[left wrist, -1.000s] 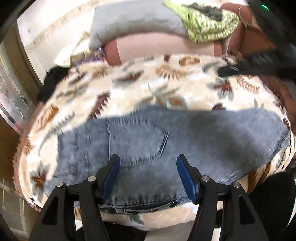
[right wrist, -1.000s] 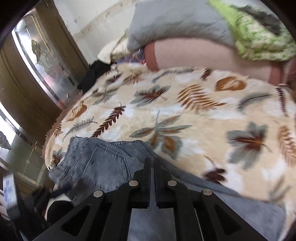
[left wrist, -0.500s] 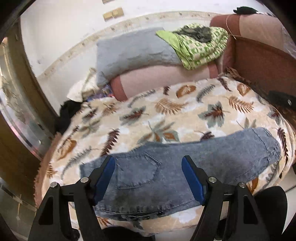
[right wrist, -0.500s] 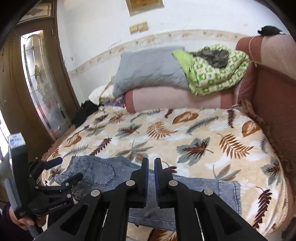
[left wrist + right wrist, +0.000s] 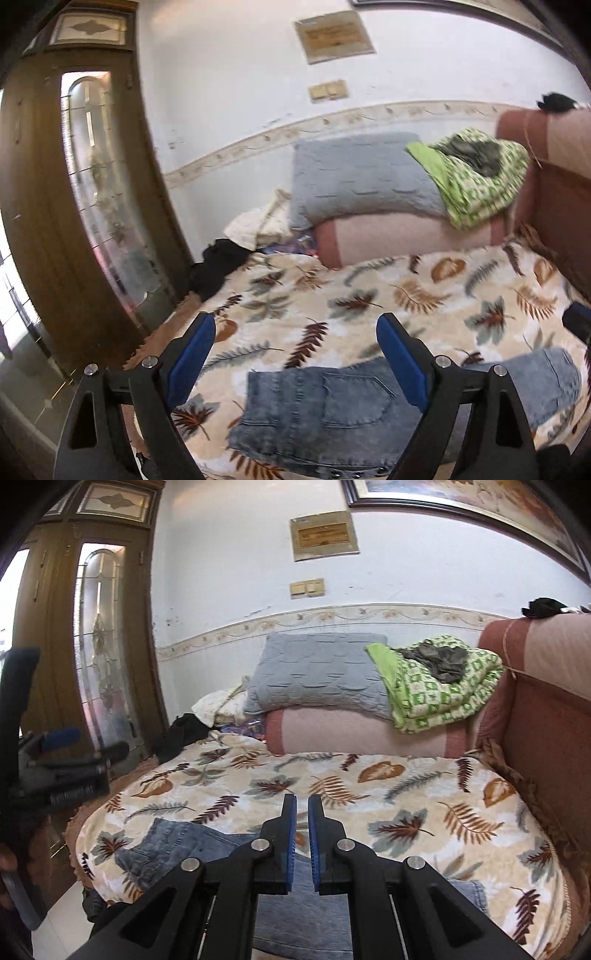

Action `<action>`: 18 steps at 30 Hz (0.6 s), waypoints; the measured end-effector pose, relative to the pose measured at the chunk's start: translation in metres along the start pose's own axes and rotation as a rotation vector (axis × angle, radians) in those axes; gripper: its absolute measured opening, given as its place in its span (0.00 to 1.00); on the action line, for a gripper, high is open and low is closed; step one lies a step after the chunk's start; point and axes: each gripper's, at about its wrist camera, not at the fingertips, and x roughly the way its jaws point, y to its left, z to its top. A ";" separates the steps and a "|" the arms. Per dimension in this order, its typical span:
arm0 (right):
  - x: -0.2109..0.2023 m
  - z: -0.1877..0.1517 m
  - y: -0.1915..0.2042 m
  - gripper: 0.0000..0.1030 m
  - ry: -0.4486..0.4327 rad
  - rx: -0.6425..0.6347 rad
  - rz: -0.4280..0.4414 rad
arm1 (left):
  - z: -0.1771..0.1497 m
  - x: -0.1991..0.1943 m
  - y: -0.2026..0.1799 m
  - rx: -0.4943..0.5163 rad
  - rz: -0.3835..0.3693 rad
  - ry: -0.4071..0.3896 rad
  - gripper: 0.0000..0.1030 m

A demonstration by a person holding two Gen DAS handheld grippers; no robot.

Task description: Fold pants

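The blue denim pants (image 5: 332,410) lie folded lengthwise along the near edge of the leaf-print bed (image 5: 369,295), waist and back pocket to the left, legs to the right. They also show in the right wrist view (image 5: 177,845). My left gripper (image 5: 295,350) is open and empty, held up and back from the pants. My right gripper (image 5: 302,830) is shut with nothing between its blue pads, raised above the pants' middle. The left gripper also shows at the left edge of the right wrist view (image 5: 66,753).
A grey pillow (image 5: 317,675), a green checked blanket (image 5: 439,683) and a pink bolster (image 5: 362,734) are stacked at the bed's far side. A red-brown headboard (image 5: 539,716) stands to the right. A wooden glass door (image 5: 92,646) stands to the left, with dark cloth (image 5: 181,734) beside it.
Both grippers have pulled up and back from the pants, so the wall and door have come into view. The pants lie unmoved on the bed.
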 end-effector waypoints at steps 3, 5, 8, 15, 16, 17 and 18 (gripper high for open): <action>0.000 0.001 0.005 0.07 -0.002 -0.009 0.002 | 0.001 -0.003 0.011 -0.026 0.021 -0.006 0.87; -0.002 0.001 0.005 0.07 -0.006 -0.006 -0.002 | 0.000 -0.003 0.013 -0.032 0.023 -0.008 0.87; -0.003 0.001 -0.001 0.07 -0.004 0.002 -0.015 | 0.001 -0.003 0.013 -0.027 0.020 -0.005 0.87; -0.011 -0.004 -0.038 0.07 0.003 0.054 -0.075 | 0.001 -0.004 -0.005 0.015 0.009 0.004 0.87; -0.012 -0.004 -0.045 0.07 0.004 0.064 -0.088 | 0.001 -0.004 -0.008 0.020 0.005 0.006 0.87; -0.015 -0.007 -0.056 0.07 0.003 0.082 -0.110 | 0.002 -0.004 -0.011 0.026 0.000 0.008 0.87; -0.016 -0.008 -0.064 0.07 0.005 0.093 -0.124 | 0.003 -0.005 -0.017 0.036 -0.005 0.008 0.87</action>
